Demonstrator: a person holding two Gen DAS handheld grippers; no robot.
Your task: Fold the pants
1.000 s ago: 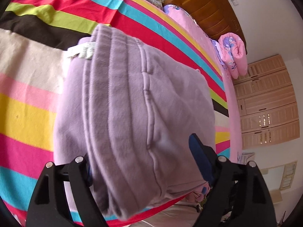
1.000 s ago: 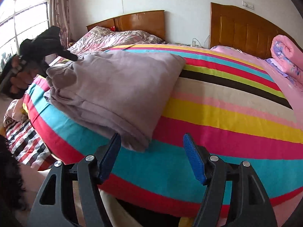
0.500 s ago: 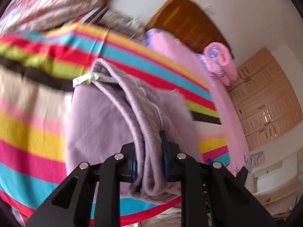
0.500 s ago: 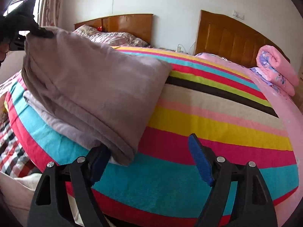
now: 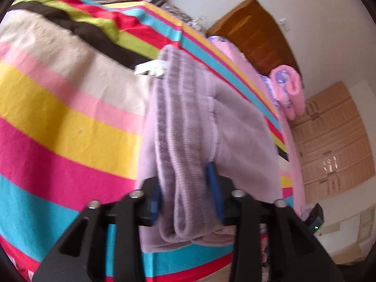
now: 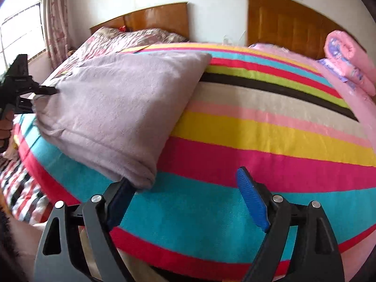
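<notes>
The folded lilac pants (image 5: pixel 188 122) lie on the striped bedspread (image 5: pixel 58 108), waistband with white drawstring (image 5: pixel 152 69) at the far end. My left gripper (image 5: pixel 184 181) has its blue pads against a thick fold of the waistband; its jaws are opening with the fabric still between them. From the right wrist view the left gripper (image 6: pixel 44 90) holds the pants' (image 6: pixel 122 108) left edge raised. My right gripper (image 6: pixel 185 178) is open and still widening, with nothing between its fingers. Its left finger (image 6: pixel 122 192) sits at the pants' near corner.
The bedspread (image 6: pixel 270 136) covers the bed up to a wooden headboard (image 6: pixel 289 23). A rolled pink quilt (image 6: pixel 347 61) lies at the far right. A second bed with a patterned cover (image 6: pixel 131 40) stands behind. Wardrobe doors (image 5: pixel 333 145) line the wall.
My left gripper shut on the waistband fold, pulled it up and sideways, and its jaws have now widened somewhat. The right gripper opened a little and stayed at the pants' near corner.
</notes>
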